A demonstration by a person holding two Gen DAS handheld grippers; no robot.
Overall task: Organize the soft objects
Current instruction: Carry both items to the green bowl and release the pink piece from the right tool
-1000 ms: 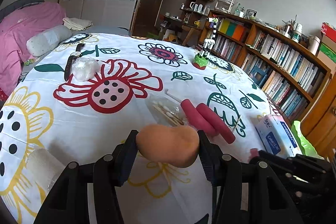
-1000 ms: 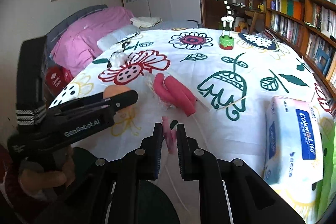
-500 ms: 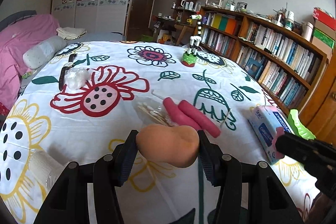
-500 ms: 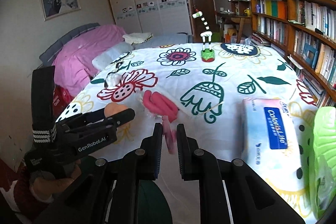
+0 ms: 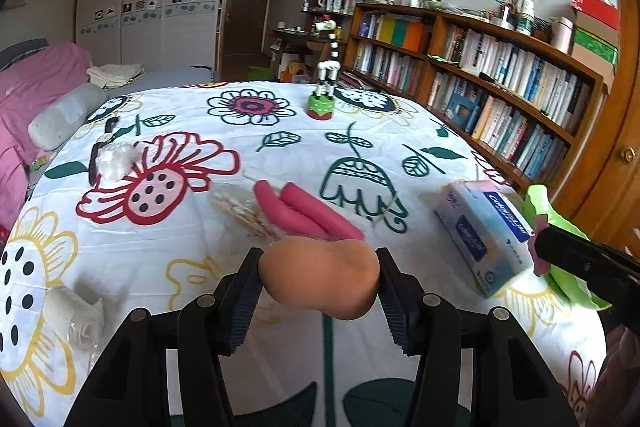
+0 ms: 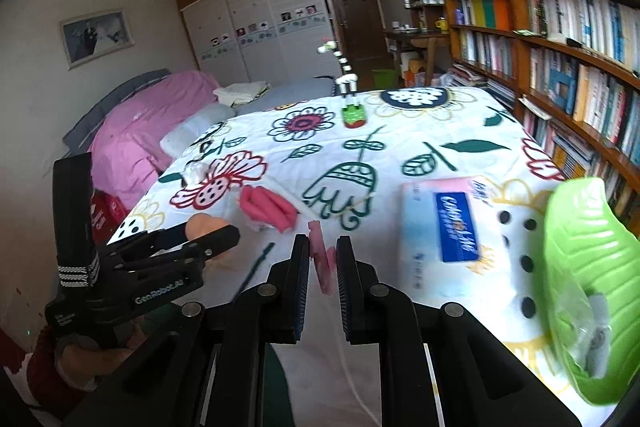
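The left gripper (image 5: 319, 281) has its jaws clamped on a peach-coloured soft sponge (image 5: 320, 277), lifted above the flowered counter (image 5: 168, 251). The right gripper (image 6: 323, 259) has its jaws narrowed on a thin pink soft piece (image 6: 322, 265), also held off the cloth. Just beyond the left jaws lie two pink foam rolls (image 5: 304, 209) beside a clear bag of cotton swabs (image 5: 240, 207). To the right of the right jaws sit a tissue pack (image 6: 448, 231) and a green leaf-shaped tray (image 6: 588, 267).
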